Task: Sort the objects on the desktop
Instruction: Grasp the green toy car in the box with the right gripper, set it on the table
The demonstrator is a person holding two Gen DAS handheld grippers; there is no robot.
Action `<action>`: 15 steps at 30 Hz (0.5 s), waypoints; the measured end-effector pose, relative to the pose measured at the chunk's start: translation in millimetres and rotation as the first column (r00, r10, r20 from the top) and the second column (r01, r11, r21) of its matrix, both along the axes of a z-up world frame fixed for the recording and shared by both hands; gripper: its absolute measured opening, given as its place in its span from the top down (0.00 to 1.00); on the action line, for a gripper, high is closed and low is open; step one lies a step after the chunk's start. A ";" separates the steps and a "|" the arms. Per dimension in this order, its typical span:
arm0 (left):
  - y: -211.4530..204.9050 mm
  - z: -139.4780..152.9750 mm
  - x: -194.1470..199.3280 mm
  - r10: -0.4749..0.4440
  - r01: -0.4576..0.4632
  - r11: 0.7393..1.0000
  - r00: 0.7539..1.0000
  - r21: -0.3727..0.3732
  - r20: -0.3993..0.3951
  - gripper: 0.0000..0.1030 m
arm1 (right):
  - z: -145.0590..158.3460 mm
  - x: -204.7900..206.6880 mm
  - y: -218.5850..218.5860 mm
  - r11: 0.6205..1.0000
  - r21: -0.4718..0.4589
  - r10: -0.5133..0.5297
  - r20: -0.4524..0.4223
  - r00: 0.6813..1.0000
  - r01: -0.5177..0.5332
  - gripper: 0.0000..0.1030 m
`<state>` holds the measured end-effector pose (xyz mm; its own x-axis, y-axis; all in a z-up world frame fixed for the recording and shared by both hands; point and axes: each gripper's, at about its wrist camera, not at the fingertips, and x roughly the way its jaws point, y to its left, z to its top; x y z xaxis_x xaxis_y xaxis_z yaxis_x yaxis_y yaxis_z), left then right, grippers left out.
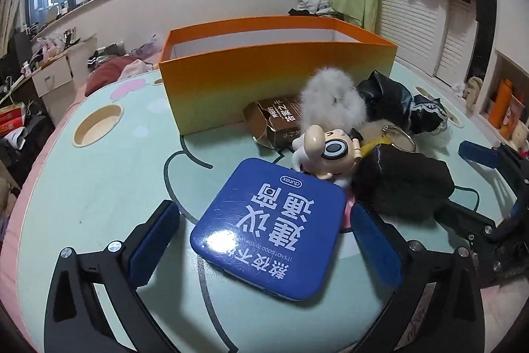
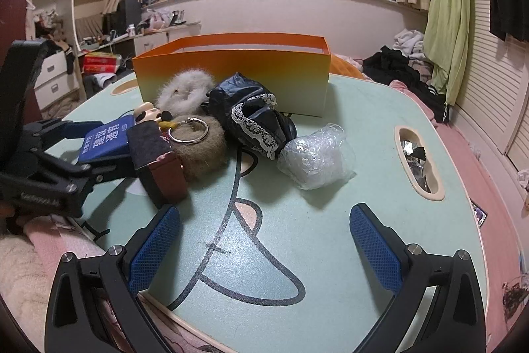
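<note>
While the flat blue square tin with white lettering is lying on the pale green cartoon-printed table, sitting between my left gripper's spread pads with neither pad pressing on it, I am judging the risks. Its far corner is touching the cream plastic big-eyed figurine, so a clumsy close or lift is likely dragging that toy and the dark fuzzy pouch beside it. The tin looks nearly as wide as the opening, and its glossy lid is probably inviting a slip or a tilt if I am catching only a corner. Beyond sits the open orange cardboard box, presumably the destination. My left gripper is angling down over the tin; my right gripper is hanging wide open and empty over bare table, pointing downward, near the crumpled clear plastic wrap.
</note>
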<state>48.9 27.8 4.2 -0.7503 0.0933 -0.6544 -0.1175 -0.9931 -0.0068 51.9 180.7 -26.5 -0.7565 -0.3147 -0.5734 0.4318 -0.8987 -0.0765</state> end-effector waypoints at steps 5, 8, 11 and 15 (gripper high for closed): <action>-1.1 -1.3 2.6 0.003 -0.003 1.000 1.000 0.004 -0.004 0.00 | 0.4 0.2 0.4 1.000 0.002 0.000 0.002 1.000 0.000 0.00; -3.6 -1.5 2.6 0.008 -0.008 1.000 1.000 0.007 -0.004 0.00 | 5.0 -1.3 1.2 1.000 0.017 0.016 0.024 1.000 -0.016 0.00; -6.3 -0.6 2.0 0.017 -0.017 1.000 1.000 0.007 -0.001 0.00 | 22.3 -7.7 -1.0 0.999 0.006 0.035 0.031 0.999 -0.036 0.01; -6.5 -0.4 6.4 0.064 -0.064 0.998 0.998 -0.009 -0.019 0.00 | 78.5 -35.8 -1.6 0.992 -0.124 0.037 -0.014 0.999 -0.038 0.01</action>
<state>55.4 21.3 3.7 -0.7667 0.0382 -0.6408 -0.0536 -0.9986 0.0046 16.2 179.2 52.1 -0.7493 -0.4113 -0.5190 0.4652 -0.8847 0.0295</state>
